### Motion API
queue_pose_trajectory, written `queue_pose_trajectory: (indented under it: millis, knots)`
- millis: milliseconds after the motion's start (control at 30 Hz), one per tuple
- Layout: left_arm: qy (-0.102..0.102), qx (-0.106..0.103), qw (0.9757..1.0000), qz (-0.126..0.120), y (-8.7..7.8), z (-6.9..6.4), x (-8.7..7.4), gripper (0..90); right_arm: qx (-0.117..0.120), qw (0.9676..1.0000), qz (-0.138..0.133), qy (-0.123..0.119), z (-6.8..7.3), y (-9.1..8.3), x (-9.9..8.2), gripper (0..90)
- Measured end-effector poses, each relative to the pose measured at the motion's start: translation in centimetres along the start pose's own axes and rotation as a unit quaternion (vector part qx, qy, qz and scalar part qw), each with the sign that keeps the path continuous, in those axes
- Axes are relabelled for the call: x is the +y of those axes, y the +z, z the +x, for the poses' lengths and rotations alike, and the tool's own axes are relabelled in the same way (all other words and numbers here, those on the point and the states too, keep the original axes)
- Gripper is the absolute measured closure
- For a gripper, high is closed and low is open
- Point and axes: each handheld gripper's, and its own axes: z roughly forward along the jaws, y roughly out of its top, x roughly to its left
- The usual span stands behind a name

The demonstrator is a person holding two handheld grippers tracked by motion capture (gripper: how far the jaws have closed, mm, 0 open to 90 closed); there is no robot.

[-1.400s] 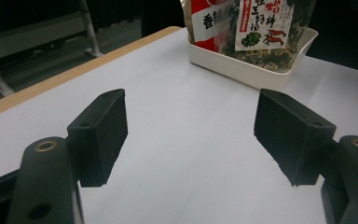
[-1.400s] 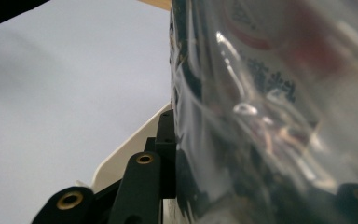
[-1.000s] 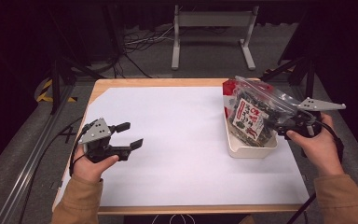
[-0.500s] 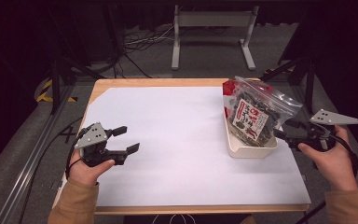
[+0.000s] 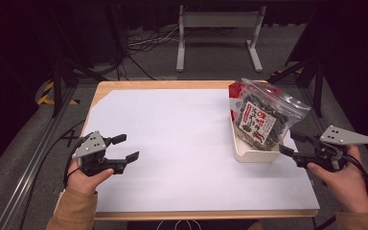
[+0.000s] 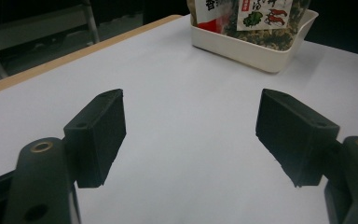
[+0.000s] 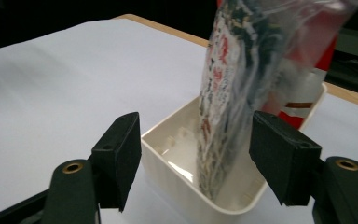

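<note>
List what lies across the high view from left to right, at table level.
Left hand-held gripper → bare white table → white tray with the snack bag standing in it → right hand-held gripper.

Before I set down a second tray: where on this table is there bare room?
The white sheet is bare from the left claw across to the white tray. It is crowded at the right edge: tray, snack bag, and the right claw beside them.
</note>
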Motion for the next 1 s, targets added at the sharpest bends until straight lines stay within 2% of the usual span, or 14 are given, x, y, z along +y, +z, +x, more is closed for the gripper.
queue_pose_trajectory:
  millis: [133, 233, 367, 433, 600, 800, 1000]
  knots:
    - [-0.002, 0.000, 1.0000, -0.004, -0.1, 0.0, -0.5, 24.4, 0.017, 0.9998, -0.008, -0.008, 0.9, 0.5, -0.4, 33.8]
    - [-0.006, -0.002, 1.0000, -0.004, -0.2, 0.0, -0.9, 24.4, 0.035, 0.9989, -0.024, -0.018, 1.6, 1.1, -0.5, 33.5]
    - [-0.005, -0.002, 1.0000, -0.002, -0.3, 0.0, -1.6, 23.7, 0.073, 0.9957, -0.047, -0.033, 2.6, 2.4, -0.9, 32.9]
    - [-0.006, -0.002, 1.0000, -0.001, -0.3, 0.0, -1.9, 23.7, 0.084, 0.9946, -0.051, -0.033, 3.0, 3.2, -1.1, 32.7]
    - [-0.007, -0.002, 1.0000, -0.003, -0.4, -0.1, -2.4, 23.7, 0.097, 0.9929, -0.065, -0.024, 3.8, 4.9, -1.8, 31.2]
    - [-0.006, 0.004, 1.0000, 0.004, -0.6, 0.0, -3.1, 24.2, 0.099, 0.9910, -0.089, -0.014, 4.5, 6.4, -2.8, 29.5]
    - [-0.009, 0.003, 0.9999, 0.004, -0.6, -0.2, -3.5, 24.2, 0.100, 0.9912, -0.082, -0.025, 5.7, 7.7, -3.8, 29.3]
